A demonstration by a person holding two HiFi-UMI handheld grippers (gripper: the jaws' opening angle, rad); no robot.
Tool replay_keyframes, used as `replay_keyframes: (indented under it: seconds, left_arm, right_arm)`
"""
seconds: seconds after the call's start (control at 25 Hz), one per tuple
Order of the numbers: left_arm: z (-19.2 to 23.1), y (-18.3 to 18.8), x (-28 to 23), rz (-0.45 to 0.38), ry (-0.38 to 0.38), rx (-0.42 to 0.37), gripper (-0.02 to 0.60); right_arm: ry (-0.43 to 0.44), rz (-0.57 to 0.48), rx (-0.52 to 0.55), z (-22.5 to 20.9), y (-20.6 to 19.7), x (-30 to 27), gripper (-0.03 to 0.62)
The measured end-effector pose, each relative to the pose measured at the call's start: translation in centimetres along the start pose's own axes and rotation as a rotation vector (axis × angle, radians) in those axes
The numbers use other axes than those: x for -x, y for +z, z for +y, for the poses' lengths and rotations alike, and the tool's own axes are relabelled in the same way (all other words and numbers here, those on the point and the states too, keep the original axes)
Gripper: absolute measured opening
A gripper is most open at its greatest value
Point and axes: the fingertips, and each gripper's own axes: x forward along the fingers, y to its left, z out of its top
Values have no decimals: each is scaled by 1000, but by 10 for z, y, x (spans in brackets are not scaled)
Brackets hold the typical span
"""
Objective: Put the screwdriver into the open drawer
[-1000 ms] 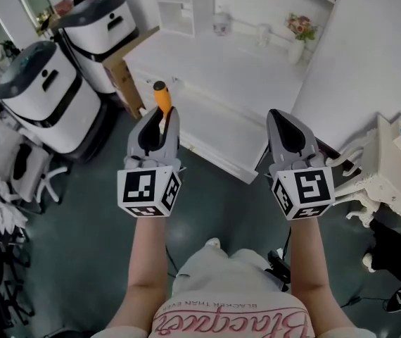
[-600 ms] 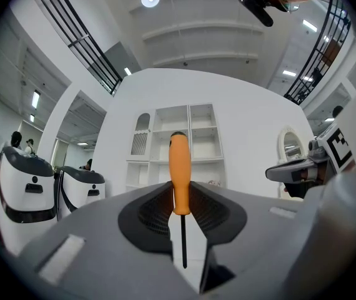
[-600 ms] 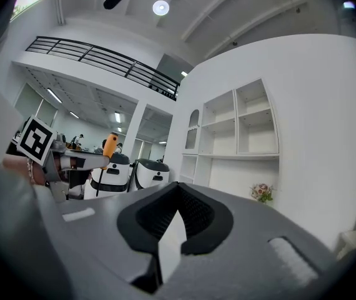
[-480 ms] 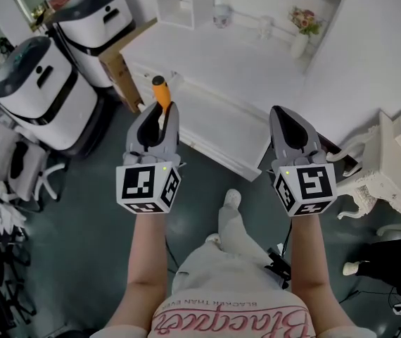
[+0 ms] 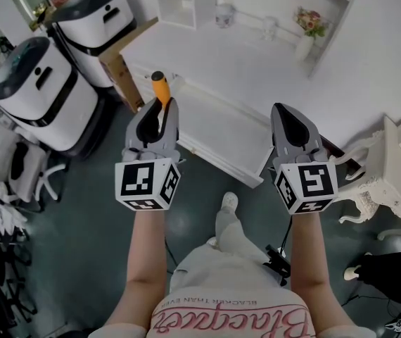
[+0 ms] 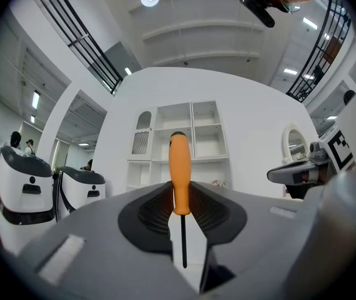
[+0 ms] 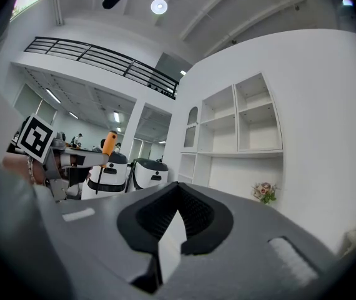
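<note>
A screwdriver with an orange handle and a thin dark shaft stands upright in my left gripper, which is shut on the lower end of the handle. In the left gripper view the screwdriver rises from between the pads of that gripper. The open drawer juts out of the white desk, just ahead of both grippers. My right gripper is level with the left one, to its right, near the drawer's right end. The right gripper has its tips together and holds nothing.
Two white rounded machines stand at the left, with a brown board leaning by the desk. A vase of flowers and small jars sit at the desk's back. An ornate white side table is at the right. The person's shoe is below.
Both grippers have moved a little toward the desk and drawer, the screwdriver still in the left one. The person's foot has stepped forward beneath them.
</note>
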Motion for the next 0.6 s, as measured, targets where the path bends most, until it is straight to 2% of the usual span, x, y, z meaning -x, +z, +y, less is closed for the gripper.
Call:
replay_keyframes:
  seconds: [0.6]
  left_arm:
    - [12, -21, -103, 25, 4, -7, 98]
  right_arm:
    - [10, 10, -33, -60, -21, -87, 2]
